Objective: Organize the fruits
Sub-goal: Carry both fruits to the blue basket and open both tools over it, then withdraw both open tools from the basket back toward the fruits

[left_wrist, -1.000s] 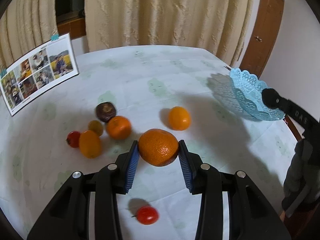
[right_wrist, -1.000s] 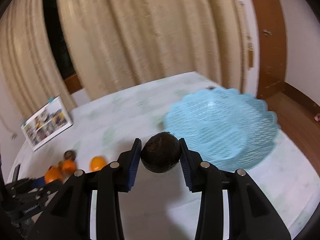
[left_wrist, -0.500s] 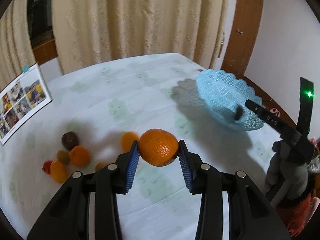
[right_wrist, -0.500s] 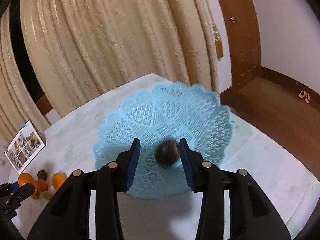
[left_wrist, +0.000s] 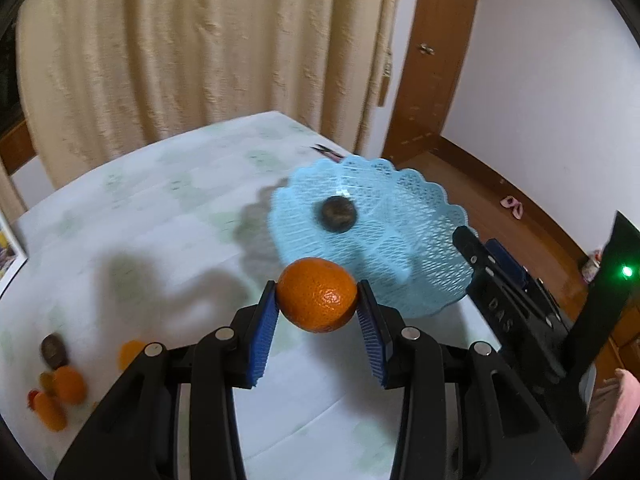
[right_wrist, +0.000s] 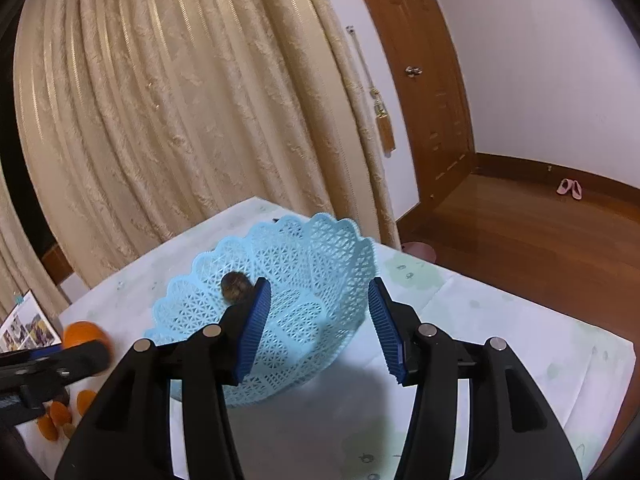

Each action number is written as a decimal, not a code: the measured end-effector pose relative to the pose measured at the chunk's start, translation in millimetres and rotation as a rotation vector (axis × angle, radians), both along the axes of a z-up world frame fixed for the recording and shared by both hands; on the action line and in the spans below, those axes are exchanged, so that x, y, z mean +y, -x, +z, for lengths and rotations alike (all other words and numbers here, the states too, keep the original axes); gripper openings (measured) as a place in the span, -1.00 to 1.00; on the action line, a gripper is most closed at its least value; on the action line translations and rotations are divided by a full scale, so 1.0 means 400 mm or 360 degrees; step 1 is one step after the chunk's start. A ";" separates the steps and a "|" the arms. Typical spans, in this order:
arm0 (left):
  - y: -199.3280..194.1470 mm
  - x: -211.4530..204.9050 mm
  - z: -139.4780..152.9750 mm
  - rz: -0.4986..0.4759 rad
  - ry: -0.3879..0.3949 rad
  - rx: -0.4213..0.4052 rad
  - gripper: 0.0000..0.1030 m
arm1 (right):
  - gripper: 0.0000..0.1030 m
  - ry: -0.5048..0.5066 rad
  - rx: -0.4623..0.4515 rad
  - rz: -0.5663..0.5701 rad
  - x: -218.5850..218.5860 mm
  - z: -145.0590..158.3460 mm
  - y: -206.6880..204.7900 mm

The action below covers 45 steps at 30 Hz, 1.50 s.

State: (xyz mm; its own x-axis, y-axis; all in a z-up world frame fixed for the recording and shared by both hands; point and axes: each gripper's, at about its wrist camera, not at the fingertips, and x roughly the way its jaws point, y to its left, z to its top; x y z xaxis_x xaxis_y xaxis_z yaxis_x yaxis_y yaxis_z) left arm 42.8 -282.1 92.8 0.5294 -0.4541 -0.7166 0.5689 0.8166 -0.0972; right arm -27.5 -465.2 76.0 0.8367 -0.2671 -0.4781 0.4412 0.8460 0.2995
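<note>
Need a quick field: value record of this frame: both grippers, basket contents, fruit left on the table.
left gripper: shut on orange, held above the table near the basket's near rim
right gripper: open, nothing between the pads, over the basket
basket: light blue lattice, on the table
basket contents: one dark round fruit
loose fruit: small cluster of orange, dark and red pieces at the table's left; blurred, count unclear
table: white patterned cloth
</note>
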 end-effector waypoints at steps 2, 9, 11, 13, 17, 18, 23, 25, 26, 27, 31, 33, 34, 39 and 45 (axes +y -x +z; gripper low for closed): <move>-0.010 -0.032 -0.010 -0.0029 -0.0006 0.0014 -0.22 | 0.02 -0.0018 -0.0007 -0.0027 -0.009 0.000 0.003; -0.028 -0.080 -0.021 -0.0059 0.0034 0.0047 0.37 | 0.02 -0.0054 -0.0006 -0.0061 -0.026 -0.006 0.012; -0.030 -0.063 -0.008 -0.0032 0.0046 0.0009 0.49 | 0.02 -0.0052 -0.0008 -0.0060 -0.024 -0.005 0.008; -0.040 -0.038 0.003 0.0009 0.0053 0.0000 0.60 | 0.13 -0.0054 -0.0014 -0.0067 -0.024 -0.004 0.010; -0.054 0.026 0.026 0.0122 0.0070 -0.0025 0.75 | 0.17 -0.0049 -0.0028 -0.0078 -0.021 -0.001 0.014; -0.056 0.045 0.030 0.0152 0.0068 -0.0032 0.78 | 0.17 -0.0045 -0.0029 -0.0075 -0.019 -0.001 0.015; -0.054 0.144 0.052 0.0265 0.0060 -0.0059 0.81 | 0.31 -0.0023 -0.0036 -0.0068 -0.010 0.004 0.016; -0.051 0.186 0.062 0.0305 0.0059 -0.0075 0.81 | 0.33 -0.0005 -0.0037 -0.0062 -0.006 0.007 0.014; -0.049 0.211 0.067 0.0328 0.0052 -0.0091 0.81 | 0.33 0.0006 -0.0034 -0.0058 -0.002 0.008 0.014; -0.049 0.229 0.070 0.0343 0.0049 -0.0100 0.81 | 0.33 0.0014 -0.0032 -0.0053 0.002 0.010 0.013; -0.058 0.328 0.078 0.0446 0.0036 -0.0112 0.81 | 0.33 0.0038 -0.0014 -0.0033 0.021 0.015 0.011; -0.074 0.382 0.077 0.0516 0.0030 -0.0098 0.81 | 0.33 0.0033 -0.0009 -0.0024 0.029 0.017 0.013; -0.083 0.400 0.074 0.0548 0.0024 -0.0087 0.81 | 0.33 0.0025 -0.0003 -0.0014 0.037 0.018 0.013; -0.124 0.496 0.043 0.0675 0.0001 0.0022 0.81 | 0.33 0.0004 0.0041 0.0084 0.085 0.023 -0.001; -0.188 0.563 -0.043 0.0783 -0.0078 0.0174 0.81 | 0.34 0.0010 0.0071 0.0222 0.156 0.036 -0.017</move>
